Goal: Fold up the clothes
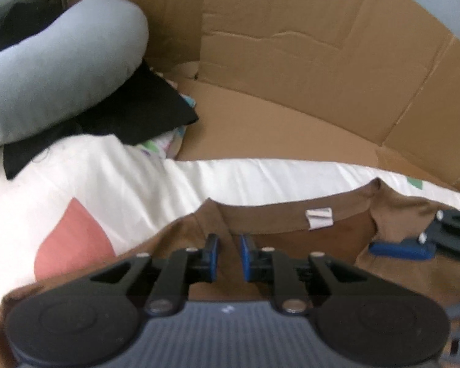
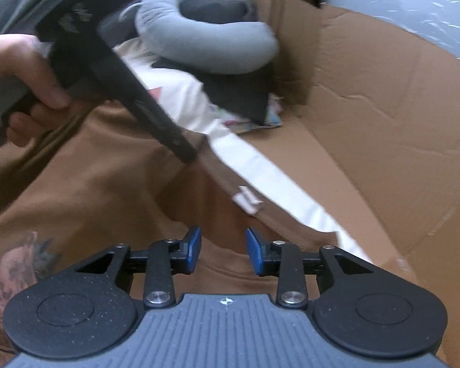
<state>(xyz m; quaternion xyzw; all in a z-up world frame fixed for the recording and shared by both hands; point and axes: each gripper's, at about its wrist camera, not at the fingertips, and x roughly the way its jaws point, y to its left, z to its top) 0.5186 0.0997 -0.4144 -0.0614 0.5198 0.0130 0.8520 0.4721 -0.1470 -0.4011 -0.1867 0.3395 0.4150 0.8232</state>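
left wrist view: i see a brown garment [image 1: 306, 245] spread flat, neckline facing away, with a small white tag [image 1: 319, 217] at the inner collar. my left gripper [image 1: 229, 256] sits low over the collar area; its blue-padded jaws stand narrowly apart, with a ridge of brown fabric in the gap, but i cannot tell whether they pinch it. the right gripper [image 1: 414, 248] enters at the right edge, over the garment's shoulder. the garment lies on a white sheet [image 1: 138, 184] with a pink patch. behind it are a grey cushion [image 1: 61, 70], a black cloth [image 1: 132, 113] and cardboard walls [image 1: 306, 61].

right wrist view: the brown garment [image 2: 107, 190] fills the lower left, with a printed graphic [image 2: 21, 263] near the edge and the tag [image 2: 247, 201] ahead. my right gripper [image 2: 223, 253] hovers over the collar, jaws partly open and holding nothing. a hand [image 2: 27, 76] holds the left gripper, whose tip meets the garment; its jaws are hidden here. cardboard [image 2: 383, 107] encloses the right side.
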